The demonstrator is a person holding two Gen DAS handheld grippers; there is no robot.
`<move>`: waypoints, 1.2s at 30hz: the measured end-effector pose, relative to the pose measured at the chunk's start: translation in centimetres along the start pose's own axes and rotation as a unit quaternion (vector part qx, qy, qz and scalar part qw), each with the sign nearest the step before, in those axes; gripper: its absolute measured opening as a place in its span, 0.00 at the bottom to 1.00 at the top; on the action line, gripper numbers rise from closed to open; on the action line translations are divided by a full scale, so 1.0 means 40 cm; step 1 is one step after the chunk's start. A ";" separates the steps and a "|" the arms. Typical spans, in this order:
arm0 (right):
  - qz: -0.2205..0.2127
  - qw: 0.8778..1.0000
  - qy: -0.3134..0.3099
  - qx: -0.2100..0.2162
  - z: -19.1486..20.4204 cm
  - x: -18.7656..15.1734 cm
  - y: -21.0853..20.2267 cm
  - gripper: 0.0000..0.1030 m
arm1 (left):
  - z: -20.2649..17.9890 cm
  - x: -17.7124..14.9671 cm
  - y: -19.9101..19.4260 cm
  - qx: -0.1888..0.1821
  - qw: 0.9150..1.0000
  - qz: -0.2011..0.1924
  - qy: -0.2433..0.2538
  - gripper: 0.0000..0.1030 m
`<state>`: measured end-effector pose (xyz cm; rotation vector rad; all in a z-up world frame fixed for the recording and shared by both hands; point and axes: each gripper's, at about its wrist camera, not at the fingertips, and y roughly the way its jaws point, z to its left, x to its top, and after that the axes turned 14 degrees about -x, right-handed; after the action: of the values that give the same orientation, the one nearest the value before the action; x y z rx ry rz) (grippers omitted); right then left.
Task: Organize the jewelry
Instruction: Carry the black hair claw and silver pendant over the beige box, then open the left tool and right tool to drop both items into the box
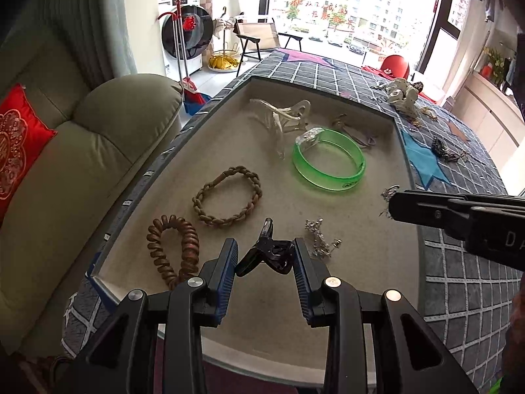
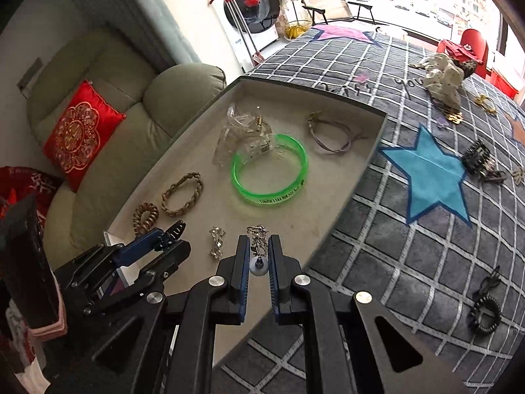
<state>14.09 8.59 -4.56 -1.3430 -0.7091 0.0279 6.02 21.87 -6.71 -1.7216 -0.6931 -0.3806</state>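
Observation:
A shallow beige tray (image 1: 361, 229) (image 2: 328, 193) holds a green bangle (image 1: 329, 161) (image 2: 269, 172), a braided tan bracelet (image 1: 227, 197) (image 2: 181, 193), a brown coil hair tie (image 1: 174, 249) (image 2: 145, 216), a clear claw clip (image 1: 282, 118) (image 2: 242, 134), a thin cord bracelet (image 2: 328, 131) and a silver earring (image 1: 320, 239) (image 2: 217, 242). My left gripper (image 1: 265, 256) (image 2: 170, 239) is shut on a black hair clip (image 1: 267, 254) just above the tray. My right gripper (image 2: 258, 249) (image 1: 398, 205) is shut on a silver earring (image 2: 257, 241) over the tray's near edge.
The tray lies on a grey checked cloth with stars (image 2: 426, 170). On the cloth lie a black comb clip (image 2: 479, 157), a black coil tie (image 2: 485, 315), a white spotted scrunchie (image 2: 443, 78) and gold pieces (image 2: 485, 103). A sofa with a red cushion (image 2: 82, 131) stands at left.

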 end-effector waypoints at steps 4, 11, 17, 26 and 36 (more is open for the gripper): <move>0.009 1.000 -0.006 -0.002 0.014 0.011 0.028 0.12 | 0.009 0.005 0.011 0.004 1.000 0.003 -0.003 0.35; 0.022 1.000 -0.013 -0.010 0.029 0.021 0.070 0.11 | 0.017 0.012 0.028 0.008 1.000 0.008 -0.007 0.35; 0.033 0.999 -0.012 -0.017 0.034 0.026 0.099 0.11 | 0.011 0.015 0.032 0.013 1.000 0.007 -0.001 0.35; 0.025 0.999 -0.021 -0.026 0.042 0.032 0.110 0.11 | 0.006 0.015 0.035 0.014 1.000 0.007 0.001 0.36; 0.021 0.999 -0.021 -0.033 0.037 0.046 0.116 0.12 | -0.010 0.012 0.037 0.020 1.000 0.001 0.009 0.68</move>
<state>16.55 11.83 -7.79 -1.4243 -0.7212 0.0670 7.35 21.41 -7.45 -1.6781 -0.6820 -0.3793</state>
